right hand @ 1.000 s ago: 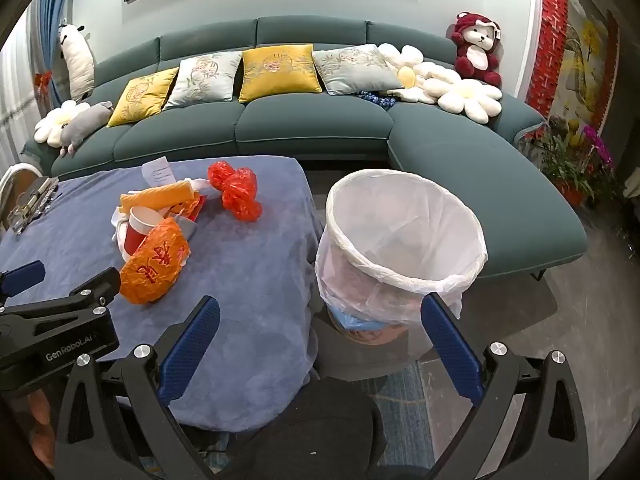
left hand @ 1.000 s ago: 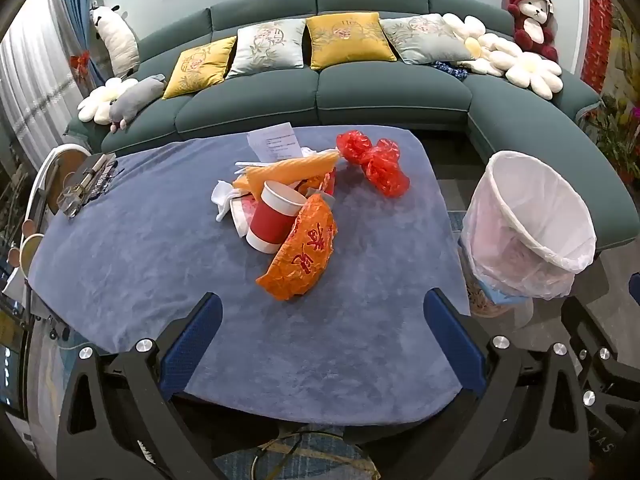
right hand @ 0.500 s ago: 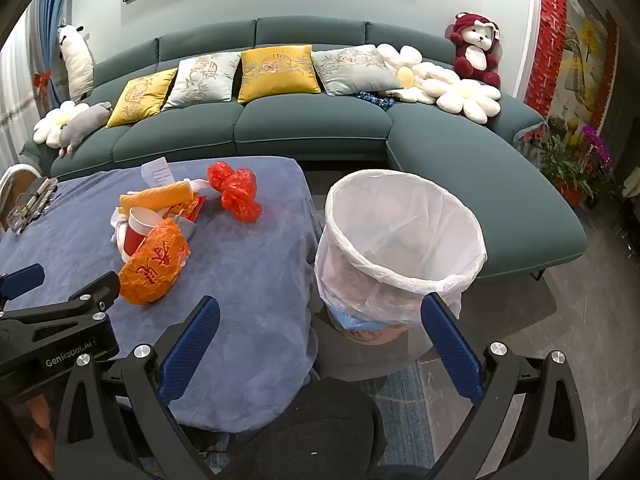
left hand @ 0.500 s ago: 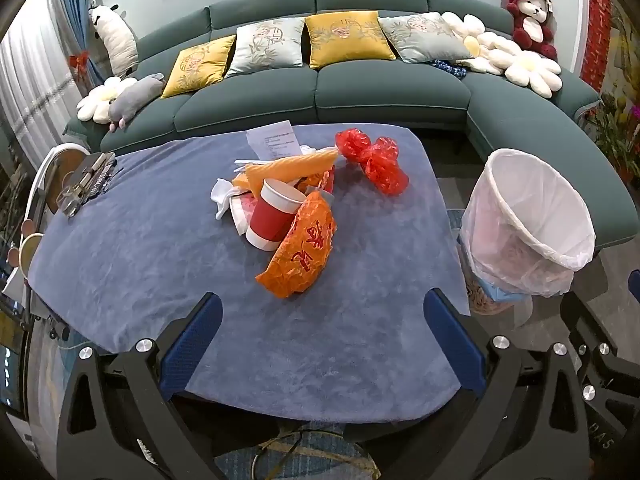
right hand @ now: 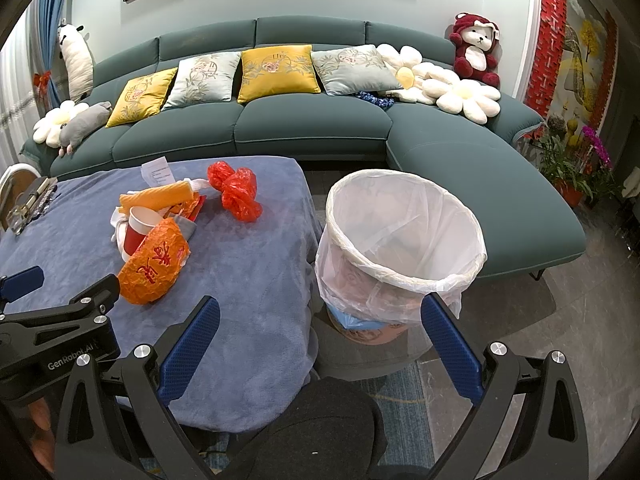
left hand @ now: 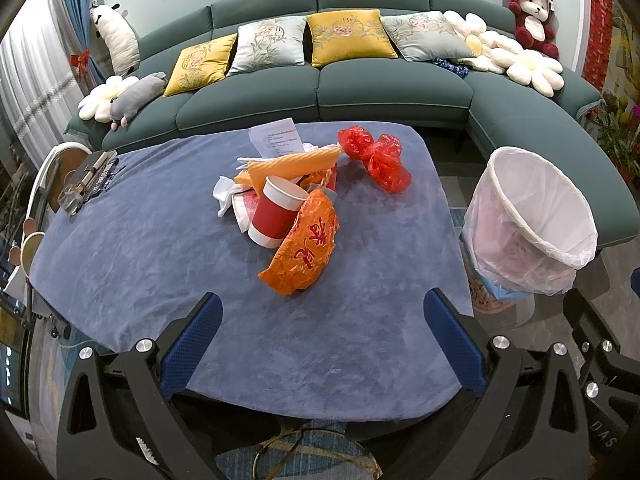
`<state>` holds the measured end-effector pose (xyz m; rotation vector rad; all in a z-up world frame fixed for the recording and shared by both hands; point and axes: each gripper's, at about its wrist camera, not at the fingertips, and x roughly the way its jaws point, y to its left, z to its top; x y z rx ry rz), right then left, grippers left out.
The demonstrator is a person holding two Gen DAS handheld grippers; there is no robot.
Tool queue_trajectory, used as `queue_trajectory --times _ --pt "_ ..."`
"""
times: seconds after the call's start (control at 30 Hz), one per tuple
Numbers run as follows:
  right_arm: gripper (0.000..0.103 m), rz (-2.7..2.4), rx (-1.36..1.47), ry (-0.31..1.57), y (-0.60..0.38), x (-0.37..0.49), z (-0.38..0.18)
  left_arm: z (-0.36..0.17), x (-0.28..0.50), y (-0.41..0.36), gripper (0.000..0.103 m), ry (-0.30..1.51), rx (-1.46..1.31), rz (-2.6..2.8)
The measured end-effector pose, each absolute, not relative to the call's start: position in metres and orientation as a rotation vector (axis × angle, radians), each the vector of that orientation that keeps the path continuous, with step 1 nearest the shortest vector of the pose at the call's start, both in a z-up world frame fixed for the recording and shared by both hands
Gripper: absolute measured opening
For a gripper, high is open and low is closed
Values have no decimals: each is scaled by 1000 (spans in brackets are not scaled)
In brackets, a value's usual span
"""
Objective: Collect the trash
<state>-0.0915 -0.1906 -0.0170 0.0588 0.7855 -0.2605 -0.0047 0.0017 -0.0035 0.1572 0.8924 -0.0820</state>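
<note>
A low table draped in a soft blue-grey cloth (left hand: 160,256) stands in front of a long curved teal sofa (left hand: 384,92), and the litter sits heaped near its middle: a crumpled orange plastic bag with red characters (left hand: 306,254) lies nearest, touching a red paper cup with a white rim (left hand: 276,212) that tilts against it, with white tissue (left hand: 226,196) to the cup's left and a ridged orange wrapper (left hand: 296,164) lying across the far side of the heap. A crumpled red plastic bag (left hand: 378,156) rests just right of the pile, and a printed white paper slip (left hand: 276,140) lies on the far side. Off the table's right edge stands a round bin lined with a thin white bag (right hand: 400,240), its mouth gaping. The left gripper (left hand: 322,340) hovers over the near edge of the cloth, its blue-padded fingers (left hand: 190,346) spread wide with nothing between them. The right gripper (right hand: 320,344) is likewise splayed and bare, poised low between the table's near right corner and the bin. A small clutter of dark objects (left hand: 86,188) lies at the table's far left edge.
</note>
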Motion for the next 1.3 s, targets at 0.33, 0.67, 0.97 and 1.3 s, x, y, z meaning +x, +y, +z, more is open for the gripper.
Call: queue_trajectory --times 0.33,0.67,0.97,1.3 --pt "96 -262 57 784 -190 -91 -17 -3 -4 3 96 896 156 -73" --pt "96 -261 58 784 -190 -92 -17 -3 -2 3 96 905 150 -62" --pt "96 -262 57 785 -190 -92 -18 -3 -2 4 96 904 150 -64" --pt "96 -261 58 782 -191 -92 -19 -2 -3 5 96 905 149 -69"
